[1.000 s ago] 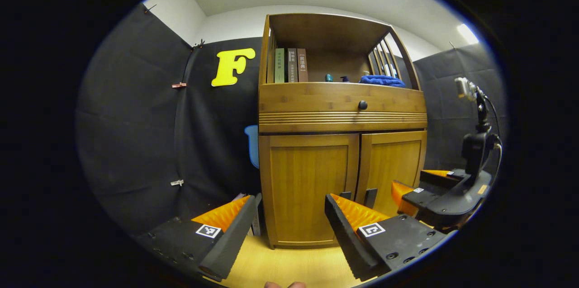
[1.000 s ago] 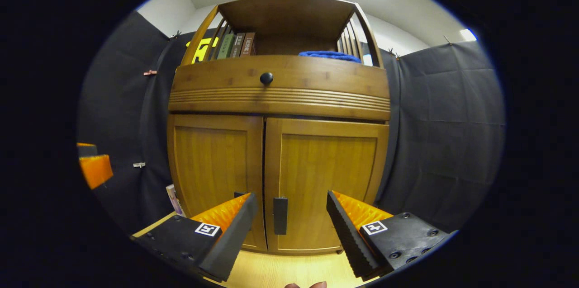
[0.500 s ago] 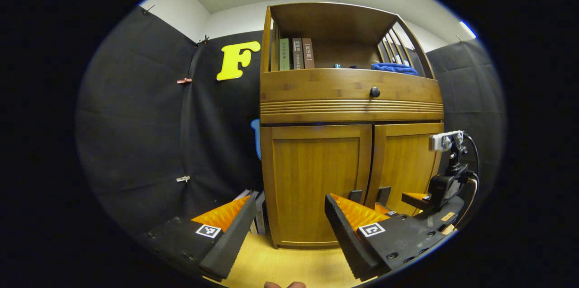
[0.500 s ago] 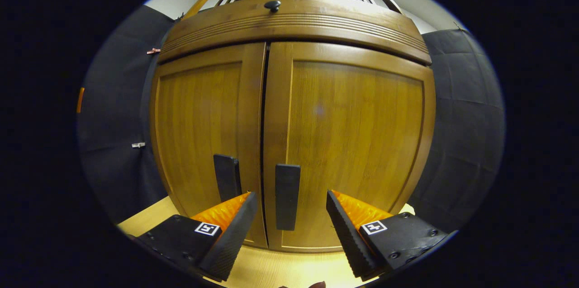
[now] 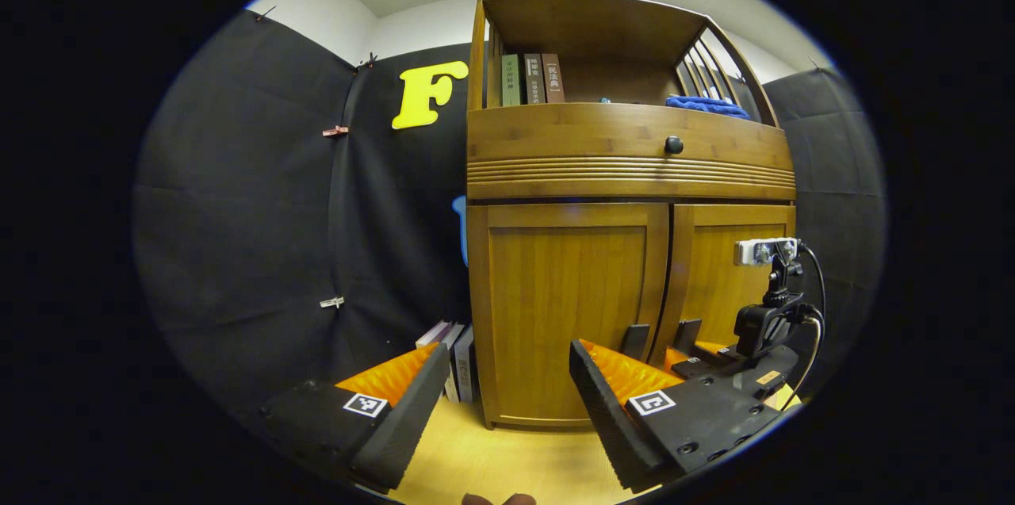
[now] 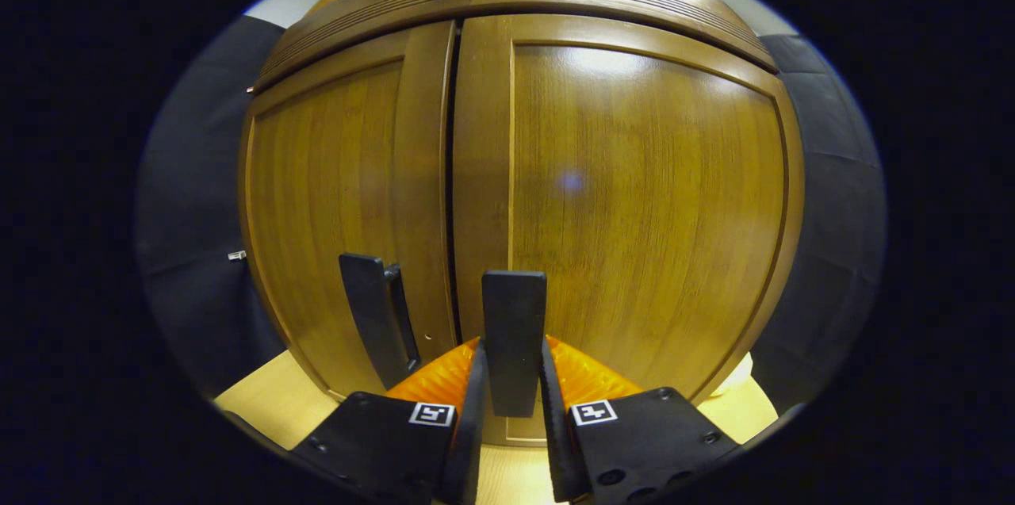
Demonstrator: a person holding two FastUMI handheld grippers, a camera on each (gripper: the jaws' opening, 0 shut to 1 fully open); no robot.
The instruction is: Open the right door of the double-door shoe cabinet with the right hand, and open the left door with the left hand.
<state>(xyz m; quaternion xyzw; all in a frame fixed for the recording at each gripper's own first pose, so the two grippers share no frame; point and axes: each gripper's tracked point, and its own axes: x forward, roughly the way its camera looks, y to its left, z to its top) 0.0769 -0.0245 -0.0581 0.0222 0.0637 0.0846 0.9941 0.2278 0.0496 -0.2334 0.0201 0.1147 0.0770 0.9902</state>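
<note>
Shoe cabinet point(image 6: 634, 196): right claw point(image 6: 514, 402) pinches the right door handle point(image 6: 514, 338); pull straight out, then swing rightward. Left claw point(image 5: 499, 410), spread, waits left of the cabinet's left door handle point(image 6: 373, 315).

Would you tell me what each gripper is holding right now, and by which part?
The right gripper is shut on the right door's handle, clamping its lower end. The left gripper is open, holding nothing.

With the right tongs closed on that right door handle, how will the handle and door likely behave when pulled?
The right handle looks like a flat, rigid bar, so it probably won't flex; its smooth faces might let the right tongs slip. The right door is a framed wooden panel, shut flush against the left door, so it will likely swing stiffly as one piece.
</note>
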